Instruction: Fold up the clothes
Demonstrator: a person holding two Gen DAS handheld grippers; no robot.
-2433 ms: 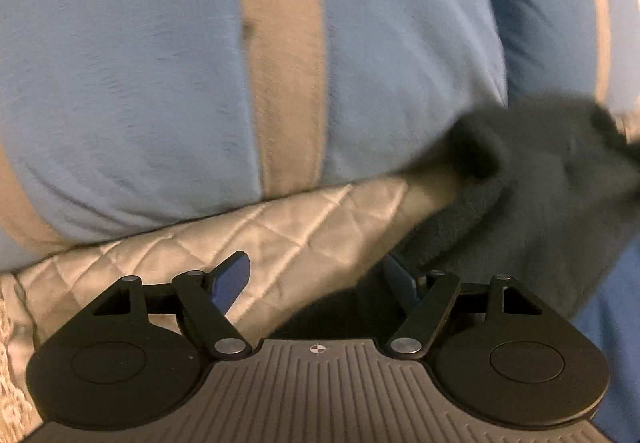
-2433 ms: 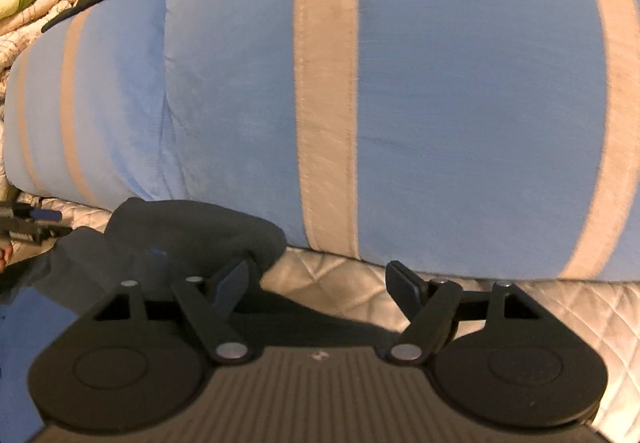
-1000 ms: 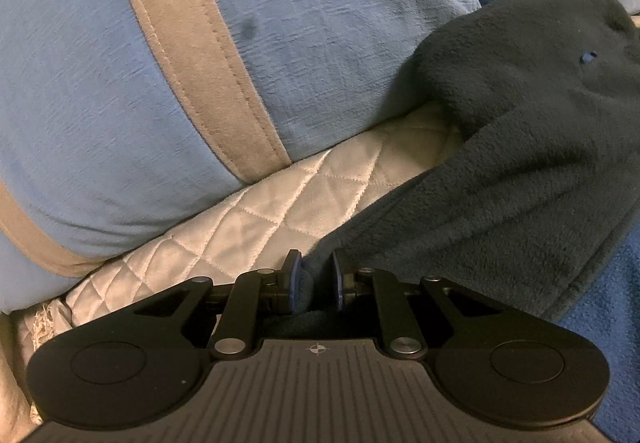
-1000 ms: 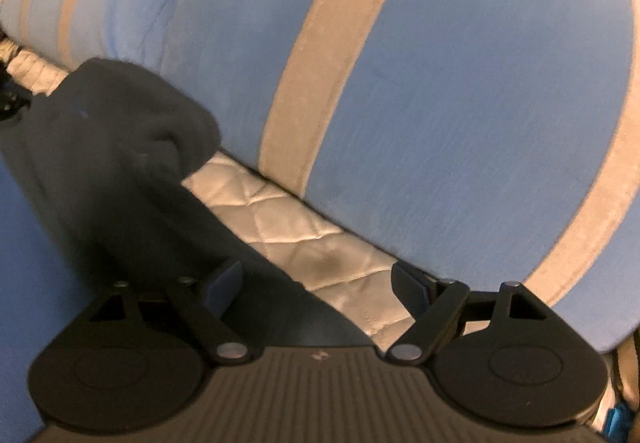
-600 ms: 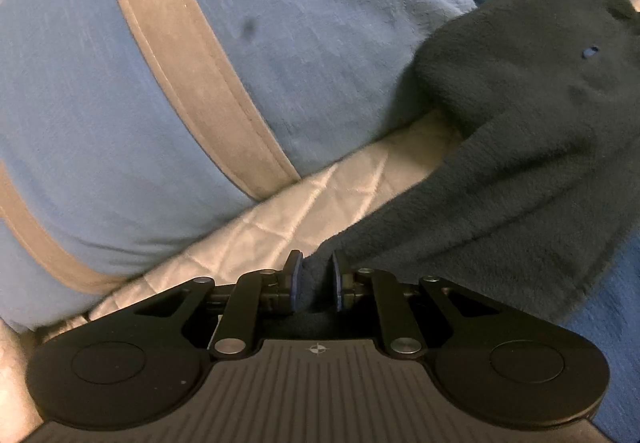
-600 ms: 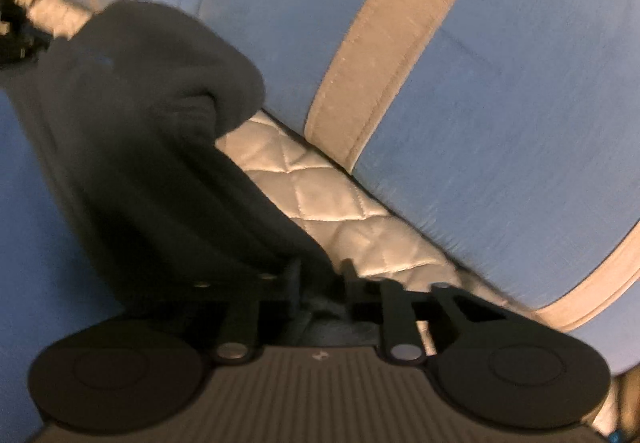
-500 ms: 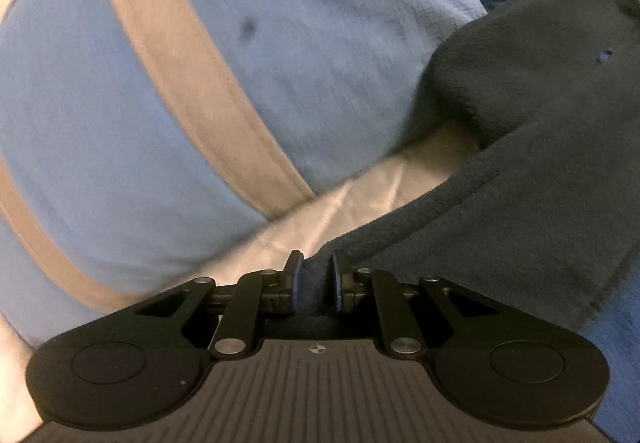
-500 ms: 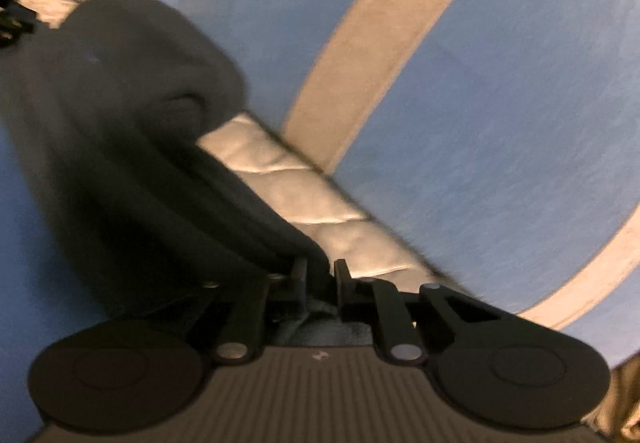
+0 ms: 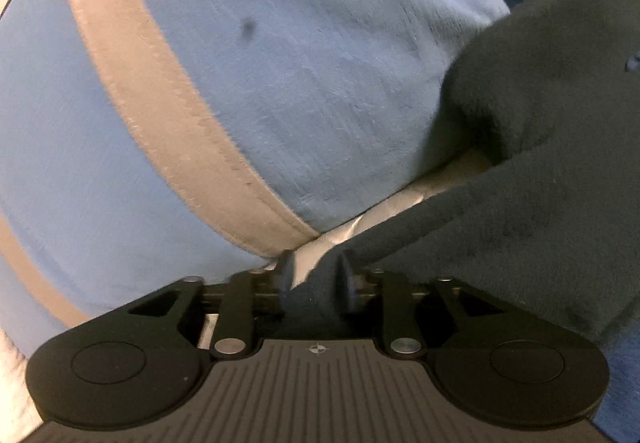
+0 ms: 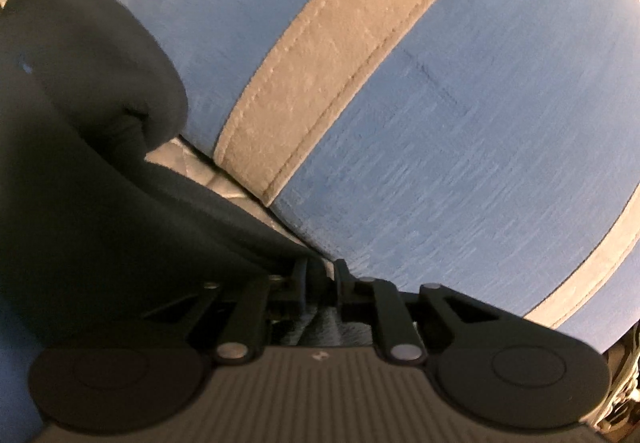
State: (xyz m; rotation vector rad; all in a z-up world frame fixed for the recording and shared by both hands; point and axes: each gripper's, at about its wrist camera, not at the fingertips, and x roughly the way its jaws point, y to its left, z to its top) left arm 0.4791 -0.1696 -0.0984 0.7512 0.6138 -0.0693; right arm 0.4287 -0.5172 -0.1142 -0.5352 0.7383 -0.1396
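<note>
A dark grey fleece garment (image 9: 540,203) lies on the right in the left wrist view, one edge running down into my left gripper (image 9: 316,277). The jaws are opening, and a bunched fold still fills the gap and touches both pads. In the right wrist view the same garment (image 10: 80,183) fills the left side, bulging at the top. Its edge leads into my right gripper (image 10: 322,275), whose jaws are also opening, with fleece still pinched between the pads.
A big blue pillow with beige stripes (image 9: 300,83) stands close in front of both grippers (image 10: 440,123). A white quilted cover (image 9: 384,211) shows beneath it (image 10: 196,167). Brighter blue cloth (image 9: 624,383) lies under the garment.
My right gripper closed on the garment's edge, then loosened a little. The left gripper's gap has widened slightly around its fold. Both grippers moved closer to the pillow, hiding most of the quilt.
</note>
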